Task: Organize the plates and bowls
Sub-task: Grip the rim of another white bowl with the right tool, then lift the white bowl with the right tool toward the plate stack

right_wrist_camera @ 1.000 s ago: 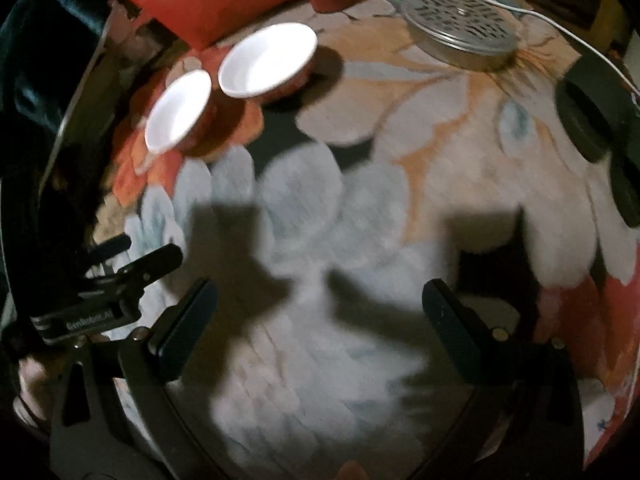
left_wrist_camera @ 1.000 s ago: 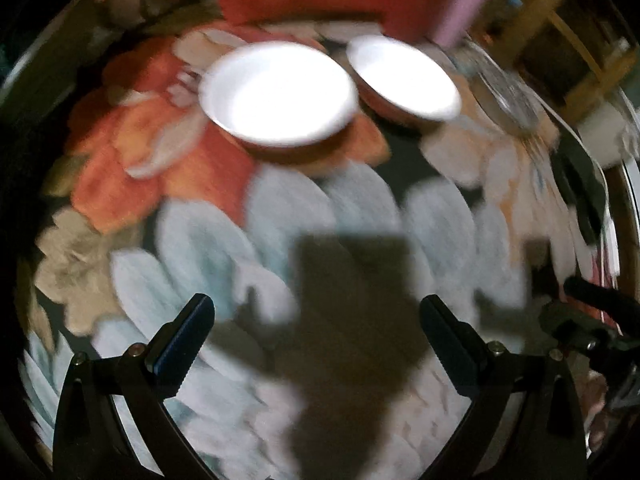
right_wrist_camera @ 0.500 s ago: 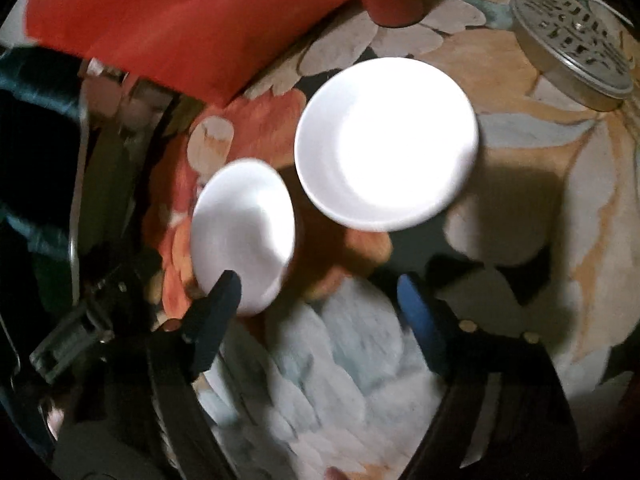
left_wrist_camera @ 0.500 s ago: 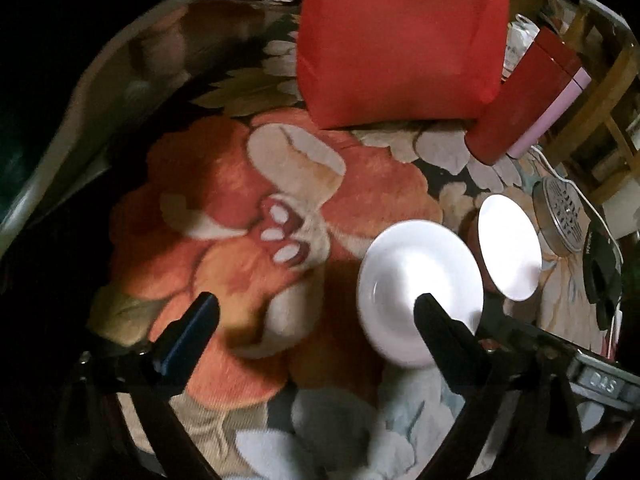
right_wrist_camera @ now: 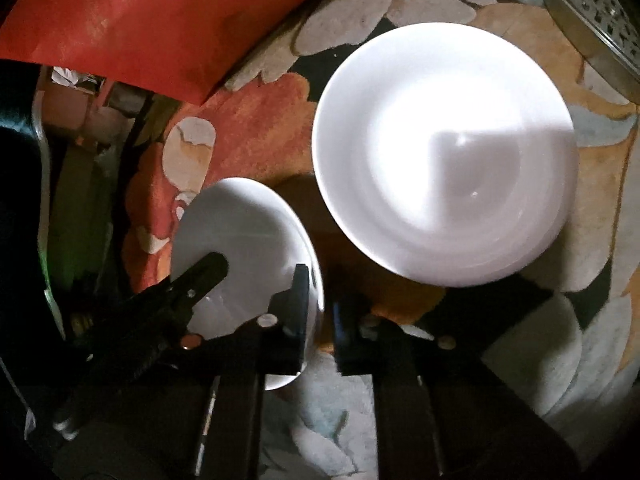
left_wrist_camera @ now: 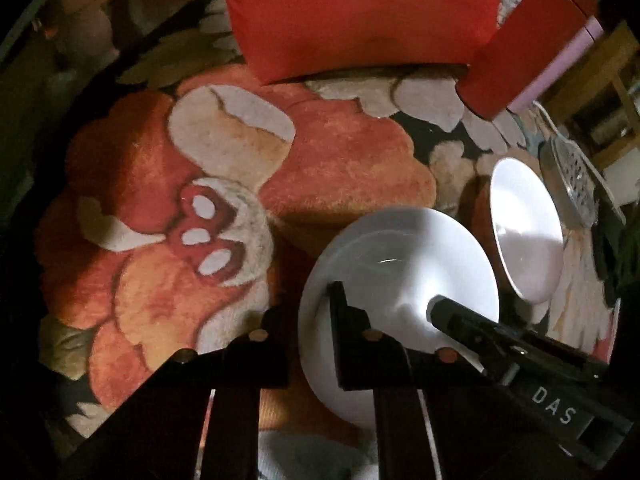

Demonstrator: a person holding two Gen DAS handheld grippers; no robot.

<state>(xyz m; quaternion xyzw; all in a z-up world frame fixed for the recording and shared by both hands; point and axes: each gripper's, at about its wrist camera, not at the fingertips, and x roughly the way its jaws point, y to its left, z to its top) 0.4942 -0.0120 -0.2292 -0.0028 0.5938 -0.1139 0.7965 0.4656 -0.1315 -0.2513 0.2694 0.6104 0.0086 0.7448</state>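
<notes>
Left tool (left_wrist_camera: 308,304): its jaws have just been closing and now pinch the lower-left rim of the bowl (left_wrist_camera: 400,248), one finger inside the white hollow and one outside.
Right tool (right_wrist_camera: 320,292): it has also just been closing, and it is clamped on the opposite rim of the same bowl, low and left of centre in its own view.
Grip risk: both holds are thin pinches on a glazed lip. I think a tug from either hand could let the rim slide out.
Two-hand risk: if one hand rises faster than the other, or they drift apart, the bowl could tilt and twist free of one tool.
Bowl's place: it sits on the flowered cloth (left_wrist_camera: 192,288), at lower centre of the left view.
Cloth risk: the pile looks soft and uneven, so a bowl let go early may rock rather than settle.
Second bowl (right_wrist_camera: 440,152): it stands free, just beside the held one, at upper right of the right view.
Collision risk: a sideways swing could clip its rim, and nesting the two off centre or too hard could chip them.
Further out: the red cushion (left_wrist_camera: 360,12) at top, the red canister (left_wrist_camera: 516,52) and the holed metal lid (right_wrist_camera: 592,12) at upper right could be struck by a wide carry.
</notes>
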